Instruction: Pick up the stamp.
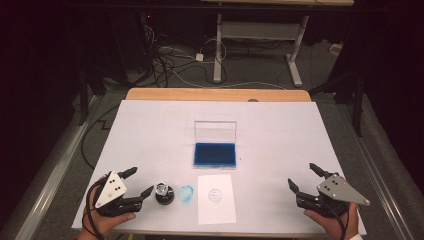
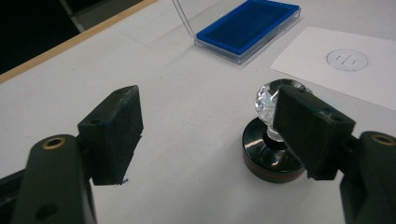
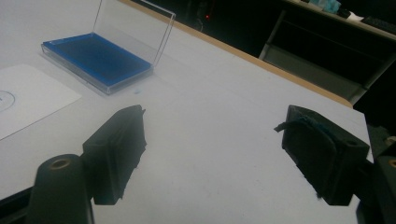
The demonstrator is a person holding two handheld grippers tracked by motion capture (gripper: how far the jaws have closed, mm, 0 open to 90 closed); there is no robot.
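Dim, slightly grainy pictures: the white worktop (image 1: pixel 150 130) is evenly lit from above, its surroundings nearly black, shadows soft, the near jaws blurred.

Right gripper (image 3: pixel 210 154) jaws spread wide over bare white table (image 3: pixel 224 107); blue ink pad (image 3: pixel 95 58) and paper sheet (image 3: pixel 28 95) far left.

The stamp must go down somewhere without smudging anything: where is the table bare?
Bare: the stretch between the paper sheet and the right gripper, and both sides of the ink pad. Crowded: the stamp, a blue smudge and the left gripper.
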